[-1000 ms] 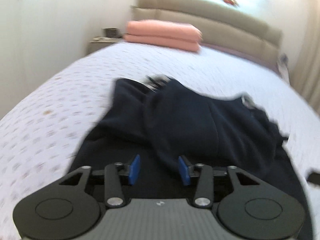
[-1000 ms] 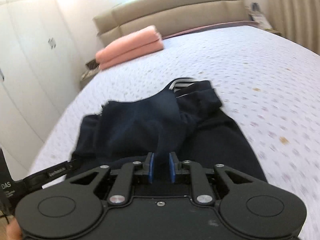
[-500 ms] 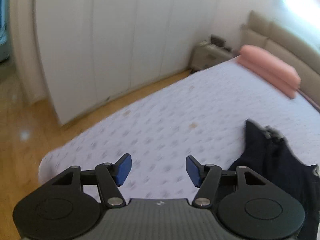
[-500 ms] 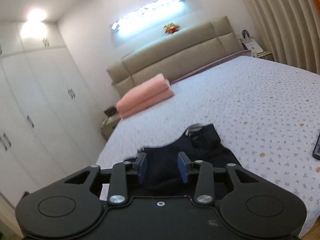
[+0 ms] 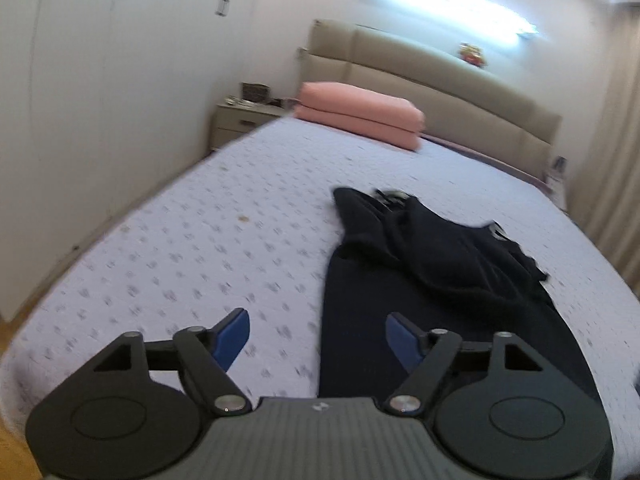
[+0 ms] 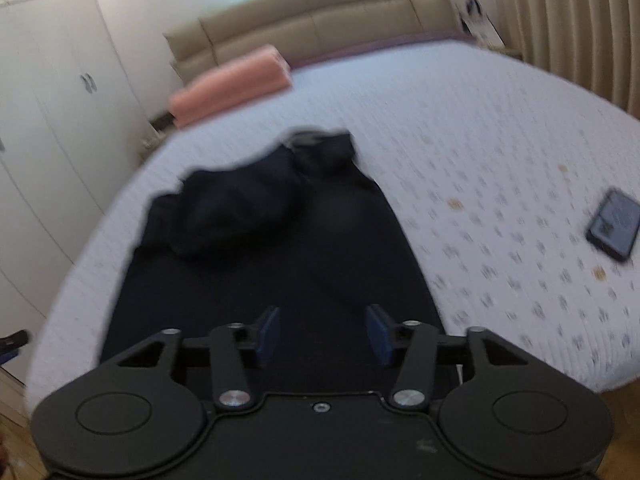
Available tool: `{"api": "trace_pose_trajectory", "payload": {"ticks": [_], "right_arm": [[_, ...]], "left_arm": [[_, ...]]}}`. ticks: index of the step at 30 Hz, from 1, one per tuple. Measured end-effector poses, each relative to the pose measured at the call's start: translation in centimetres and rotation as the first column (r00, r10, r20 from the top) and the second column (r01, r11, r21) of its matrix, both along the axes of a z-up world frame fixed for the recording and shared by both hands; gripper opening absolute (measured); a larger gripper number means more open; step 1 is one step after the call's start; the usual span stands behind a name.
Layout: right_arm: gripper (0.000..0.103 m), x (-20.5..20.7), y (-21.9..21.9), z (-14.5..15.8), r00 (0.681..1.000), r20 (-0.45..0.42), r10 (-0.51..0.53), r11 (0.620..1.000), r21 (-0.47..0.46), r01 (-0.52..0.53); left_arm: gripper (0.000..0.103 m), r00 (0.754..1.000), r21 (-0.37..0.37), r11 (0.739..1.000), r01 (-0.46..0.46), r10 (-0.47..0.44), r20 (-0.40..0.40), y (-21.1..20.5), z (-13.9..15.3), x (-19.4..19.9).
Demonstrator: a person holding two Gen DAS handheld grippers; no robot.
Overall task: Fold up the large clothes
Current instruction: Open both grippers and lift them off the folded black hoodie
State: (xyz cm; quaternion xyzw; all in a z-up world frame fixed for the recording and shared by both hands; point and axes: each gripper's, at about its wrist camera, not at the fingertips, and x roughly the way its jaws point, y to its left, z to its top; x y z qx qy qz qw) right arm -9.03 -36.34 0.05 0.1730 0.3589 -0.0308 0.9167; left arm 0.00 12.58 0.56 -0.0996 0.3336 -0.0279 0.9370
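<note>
Ahead of both opening, empty grippers, left gripper [image 5: 316, 338] and right gripper [image 6: 323, 336], lies the dark navy cloth garment [image 6: 276, 248]; pinch its near hem corners evenly

I can read no text, number or brand anywhere. There is a small pale mark in the middle of my left gripper's grey housing [image 5: 321, 405], but it is too tiny to make out as a logo or letters. The phone [image 6: 615, 223] lying on the bed has a lit screen, yet it is blurred and nothing on it is legible. Some paper thing stands by the headboard at the far right; its print is unreadable too.
</note>
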Motion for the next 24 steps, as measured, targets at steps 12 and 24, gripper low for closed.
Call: {"api": "trace_pose_trajectory", "payload": {"ticks": [12, 24], "right_arm": [[0.080, 0.8, -6.0, -7.8, 0.985, -0.160, -0.064, 0.998, -0.029, 0.060], [0.082, -0.7, -6.0, -11.3, 0.977, -0.210, 0.040, 0.998, 0.054, -0.029]], "left_arm": [[0.073, 0.962, -0.082, 0.990, 0.115, -0.132, -0.239, -0.8, -9.9, 0.9], [0.071, 0.907, -0.266, 0.955, 0.131, -0.224, -0.357, -0.1, -14.1, -2.5]]}}
